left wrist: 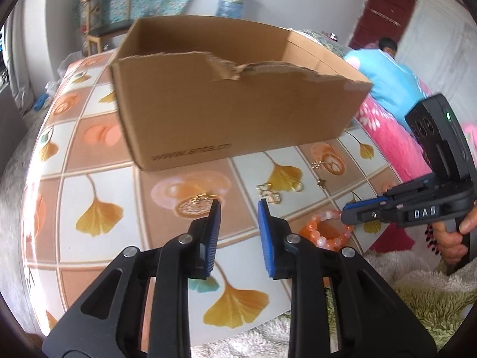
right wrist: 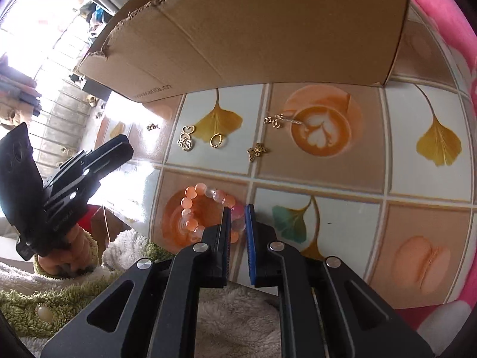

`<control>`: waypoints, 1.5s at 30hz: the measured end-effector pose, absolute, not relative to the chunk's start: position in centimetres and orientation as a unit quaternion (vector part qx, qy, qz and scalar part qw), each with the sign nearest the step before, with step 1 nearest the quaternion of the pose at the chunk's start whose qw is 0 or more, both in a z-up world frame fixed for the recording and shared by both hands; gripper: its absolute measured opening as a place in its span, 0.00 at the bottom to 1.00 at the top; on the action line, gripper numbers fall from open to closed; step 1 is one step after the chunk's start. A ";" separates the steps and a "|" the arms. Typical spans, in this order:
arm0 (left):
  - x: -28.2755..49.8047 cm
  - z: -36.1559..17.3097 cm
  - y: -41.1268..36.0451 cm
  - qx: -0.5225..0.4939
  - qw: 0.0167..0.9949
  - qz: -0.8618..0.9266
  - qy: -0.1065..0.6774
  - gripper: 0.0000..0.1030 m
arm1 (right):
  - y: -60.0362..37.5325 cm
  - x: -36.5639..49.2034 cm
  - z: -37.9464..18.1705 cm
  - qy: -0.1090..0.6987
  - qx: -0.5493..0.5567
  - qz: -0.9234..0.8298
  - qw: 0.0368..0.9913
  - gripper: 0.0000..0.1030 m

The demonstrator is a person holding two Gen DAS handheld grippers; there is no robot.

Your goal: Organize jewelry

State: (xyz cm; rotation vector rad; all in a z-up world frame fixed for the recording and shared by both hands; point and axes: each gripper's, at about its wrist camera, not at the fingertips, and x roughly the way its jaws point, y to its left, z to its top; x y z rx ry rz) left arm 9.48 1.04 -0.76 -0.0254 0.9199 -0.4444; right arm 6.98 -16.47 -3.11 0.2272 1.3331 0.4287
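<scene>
Orange and pink beads make up the bracelet, which lies on the counter in front of the cardboard box, nearer than the small gold charms scattered along the box's front wall. The right hand-held gripper has its jaws narrowed on the bracelet's near beads, apparently pinching one strand so it can be carried to the box. The left hand-held gripper hovers part-open and empty before the box, likely waiting its turn.
</scene>
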 end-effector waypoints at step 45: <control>9.8 -4.1 -2.9 0.092 0.829 -0.135 0.535 0.93 | -21.2 8.6 -3.9 0.504 -0.051 0.096 0.857 0.94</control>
